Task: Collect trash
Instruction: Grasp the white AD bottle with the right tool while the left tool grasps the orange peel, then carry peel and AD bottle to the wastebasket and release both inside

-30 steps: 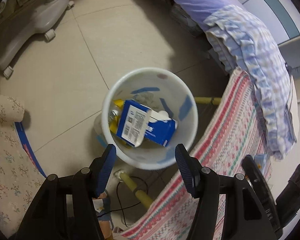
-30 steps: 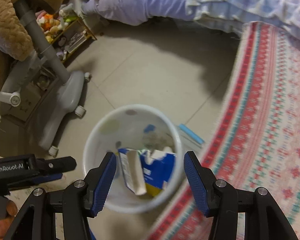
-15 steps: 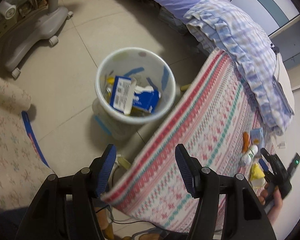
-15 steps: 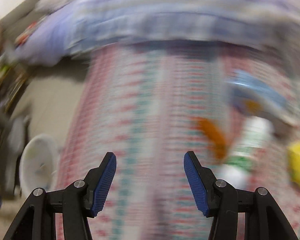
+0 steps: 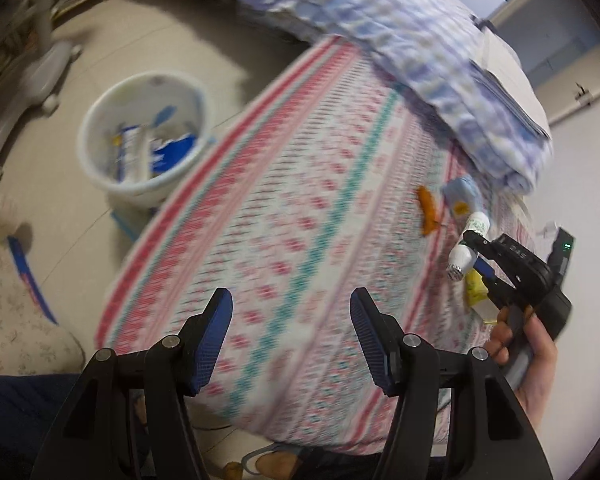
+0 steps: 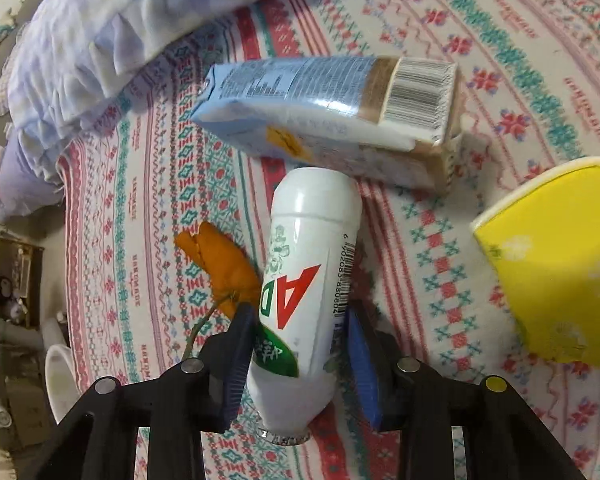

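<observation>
A white bottle (image 6: 312,240) with a green and red label lies on the patterned bedspread (image 6: 120,208), cap end toward the camera. My right gripper (image 6: 300,314) is closing around it, and both blue pads stand against its sides. Beside the bottle lie a light blue carton (image 6: 320,92), an orange scrap (image 6: 224,268) and a yellow pack (image 6: 560,260). The left wrist view shows the same bottle (image 5: 470,240) in the right gripper (image 5: 474,252), held by a hand (image 5: 528,360). My left gripper (image 5: 292,304) hangs open and empty over the bed. The white bin (image 5: 86,136) on the floor holds a blue carton.
A folded blue checked quilt (image 5: 420,40) lies along the far side of the bed. A grey wheeled chair base (image 5: 20,92) stands on the tiled floor left of the bin. A floral cushion (image 5: 4,300) is at the near left.
Both grippers left the bin and swung over the bed. The right one came down among the trash there and narrowed its jaws onto the white bottle. The left stayed open.
</observation>
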Tool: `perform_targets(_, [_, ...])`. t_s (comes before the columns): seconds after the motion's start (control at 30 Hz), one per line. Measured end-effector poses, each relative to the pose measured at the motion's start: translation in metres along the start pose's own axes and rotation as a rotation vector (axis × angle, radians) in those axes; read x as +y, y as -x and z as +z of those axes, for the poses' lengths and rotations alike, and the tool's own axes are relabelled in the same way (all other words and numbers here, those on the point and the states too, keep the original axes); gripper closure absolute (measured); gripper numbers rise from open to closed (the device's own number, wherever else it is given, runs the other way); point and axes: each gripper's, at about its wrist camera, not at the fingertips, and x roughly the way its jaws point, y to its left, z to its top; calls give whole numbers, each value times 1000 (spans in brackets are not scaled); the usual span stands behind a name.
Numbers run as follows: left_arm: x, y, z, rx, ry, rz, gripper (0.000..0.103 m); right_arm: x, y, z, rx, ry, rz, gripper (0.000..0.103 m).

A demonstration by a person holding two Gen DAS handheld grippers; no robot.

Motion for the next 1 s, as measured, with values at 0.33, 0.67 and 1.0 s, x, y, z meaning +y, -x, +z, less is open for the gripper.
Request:
perform_targets(0.33, [-130,-92,35,63,-154,-36,39,-2,103,-3,-137,142,90,64])
perform_targets(0.67, [-193,-185,64,76,-238,-56,41,-41,151,-4,-189,171,80,63])
perform_targets(1.0, [-175,-166,55,40,-342,-16,85,-38,158,-1,-207,193,105,63])
